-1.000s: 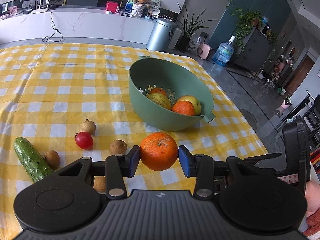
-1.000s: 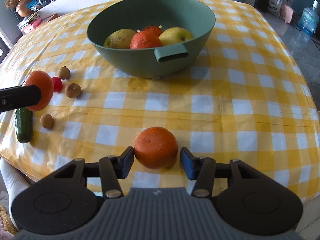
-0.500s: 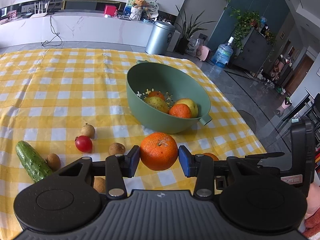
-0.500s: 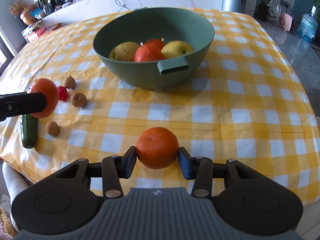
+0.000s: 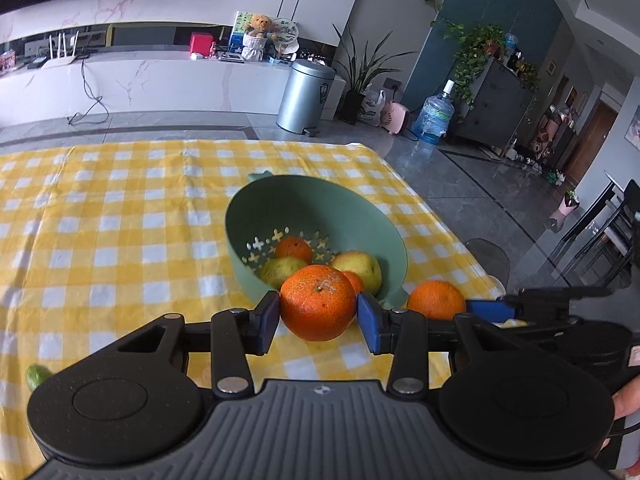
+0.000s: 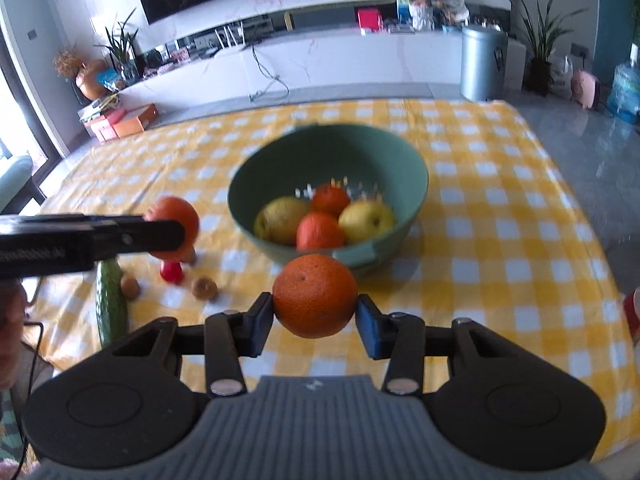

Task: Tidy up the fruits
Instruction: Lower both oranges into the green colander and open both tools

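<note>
While each hand-held gripper clamped an orange, left [image 5: 318, 316] and right [image 6: 315, 315], across its middle, both hung near the green bowl [image 6: 404, 160]. The fruit looked firm, fairly light, and its round peel likely slippery.

Black left gripper [image 5: 318, 317], blue-padded jaws, silver screws, ribbed grey base.

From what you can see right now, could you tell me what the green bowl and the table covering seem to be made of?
Green bowl: probably matte plastic; uniform colour, moulded handle tab, cross-shaped drain holes in the base, so it's a colander.
Table covering: yellow-and-white checked cloth, possibly coated; it shows creases and folds, with a slight sheen.
</note>
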Motion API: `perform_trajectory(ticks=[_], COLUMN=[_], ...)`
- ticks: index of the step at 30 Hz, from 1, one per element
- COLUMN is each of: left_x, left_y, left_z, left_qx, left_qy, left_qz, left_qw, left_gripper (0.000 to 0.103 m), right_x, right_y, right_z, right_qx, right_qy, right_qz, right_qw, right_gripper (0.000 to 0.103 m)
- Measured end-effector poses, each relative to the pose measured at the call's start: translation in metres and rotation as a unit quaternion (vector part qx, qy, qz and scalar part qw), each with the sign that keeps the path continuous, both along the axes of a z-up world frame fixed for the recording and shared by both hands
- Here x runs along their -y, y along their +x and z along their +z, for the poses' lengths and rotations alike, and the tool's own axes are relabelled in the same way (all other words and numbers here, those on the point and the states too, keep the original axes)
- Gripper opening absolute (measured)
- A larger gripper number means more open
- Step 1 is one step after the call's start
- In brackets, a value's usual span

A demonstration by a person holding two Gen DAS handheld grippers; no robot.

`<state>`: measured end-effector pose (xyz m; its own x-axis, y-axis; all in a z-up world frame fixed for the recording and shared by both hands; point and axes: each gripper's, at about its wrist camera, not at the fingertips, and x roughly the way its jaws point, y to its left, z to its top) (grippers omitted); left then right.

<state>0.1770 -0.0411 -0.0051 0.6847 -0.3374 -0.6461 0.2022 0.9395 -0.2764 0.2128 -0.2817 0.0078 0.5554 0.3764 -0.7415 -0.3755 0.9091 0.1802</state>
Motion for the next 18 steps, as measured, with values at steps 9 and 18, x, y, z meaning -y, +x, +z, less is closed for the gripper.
perform_trajectory(ticks=[9, 18], left_x=[0.004, 0.004], left_y=[0.045, 0.078], left_z=[-0.005, -0.017], left_qx=[-0.009, -0.022], left_qy=[0.023, 0.061], left_qz=[0.017, 0.021], left_qw=[0.9995, 0.9977], left_gripper=[0.047, 0.047], right_x=[-0.015, -0.035], right_y=[0.05, 0.087], right_z=[0.009, -0.008], right_qx=[0.025, 0.036], right_qy=[-0.014, -0.054], right_qz=[-0.005, 0.011], right_qw=[1.0, 0.998], right_gripper=[0.042, 0.042])
